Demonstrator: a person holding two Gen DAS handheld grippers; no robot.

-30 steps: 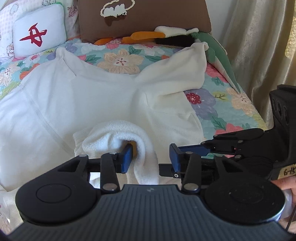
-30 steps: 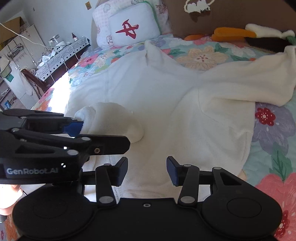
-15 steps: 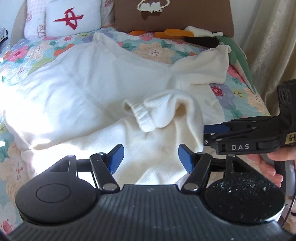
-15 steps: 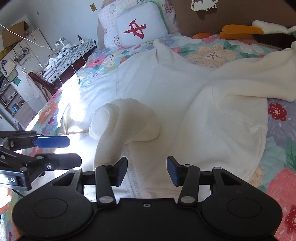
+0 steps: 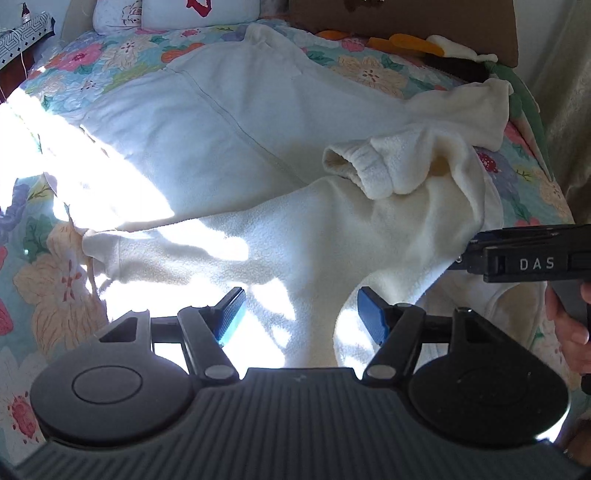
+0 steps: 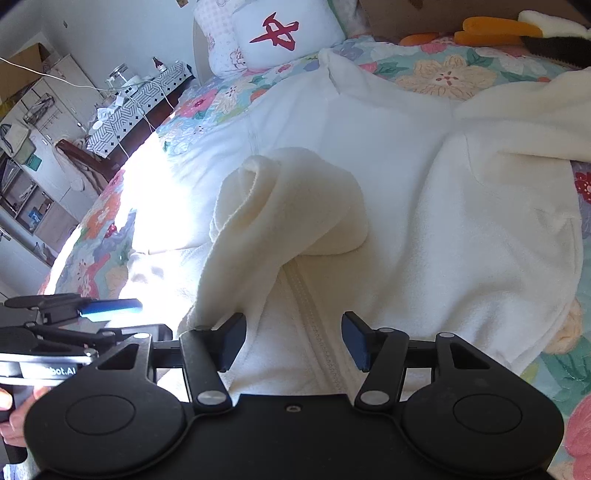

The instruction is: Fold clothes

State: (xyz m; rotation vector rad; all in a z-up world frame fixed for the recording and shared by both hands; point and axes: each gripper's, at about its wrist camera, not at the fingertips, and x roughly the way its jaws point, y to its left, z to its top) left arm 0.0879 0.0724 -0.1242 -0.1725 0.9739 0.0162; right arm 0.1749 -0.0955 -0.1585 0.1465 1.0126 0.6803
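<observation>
A second ago the left gripper (image 5: 301, 314) had its pads around the sleeve (image 5: 373, 173); it has since let go and drawn back toward the near left, jaws apart with nothing between them. The sleeve now lies folded across the jacket (image 5: 229, 122), cuff pointing left, in a loose hump at mid-garment. The right gripper (image 6: 293, 341) has jaws opening, empty, poised above the zip (image 6: 314, 317) near the hem. The jacket lies spread on the floral bedspread (image 5: 55, 280), collar far, hem near. The far right sleeve (image 6: 524, 118) trails toward the bed's right edge. Strong sunlight washes out the near left hem. Bare bedspread shows left and right of the garment; pillows (image 6: 284, 33) crowd the far end.
</observation>
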